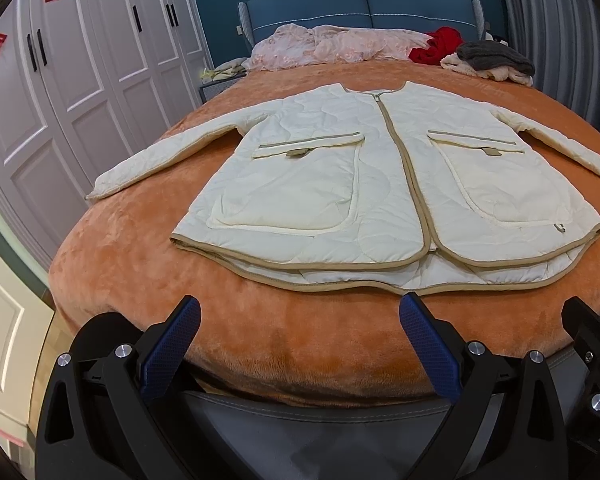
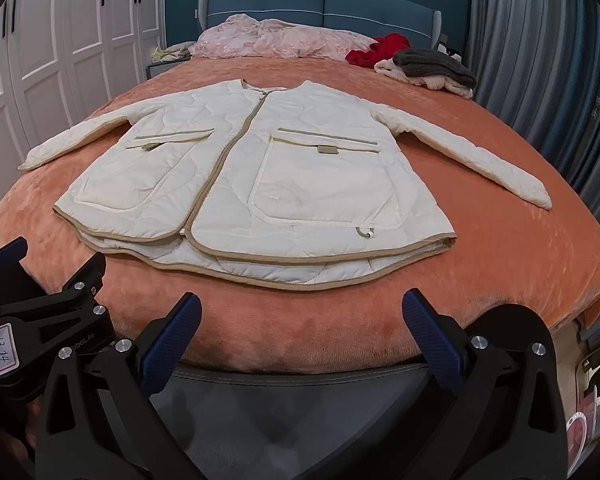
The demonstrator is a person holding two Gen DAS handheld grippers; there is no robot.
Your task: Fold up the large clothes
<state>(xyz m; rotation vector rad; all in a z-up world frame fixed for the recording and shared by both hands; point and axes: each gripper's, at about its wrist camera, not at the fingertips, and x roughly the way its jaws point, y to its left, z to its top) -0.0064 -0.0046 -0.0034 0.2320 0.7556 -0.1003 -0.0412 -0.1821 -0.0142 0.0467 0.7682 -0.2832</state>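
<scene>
A cream quilted jacket (image 1: 380, 184) with tan trim lies flat, front up and zipped, on the orange blanket (image 1: 300, 336), sleeves spread to both sides. It also shows in the right wrist view (image 2: 260, 184). My left gripper (image 1: 300, 312) is open and empty, at the bed's near edge just short of the jacket's hem. My right gripper (image 2: 302, 308) is open and empty, also short of the hem. The left gripper (image 2: 56, 264) shows at the left of the right wrist view.
Pink bedding (image 1: 332, 46), a red garment (image 1: 436, 46) and a grey and cream pile (image 1: 492, 62) lie at the head of the bed by the blue headboard (image 1: 360, 8). White wardrobes (image 1: 80, 80) stand left, grey curtains (image 2: 540, 60) right.
</scene>
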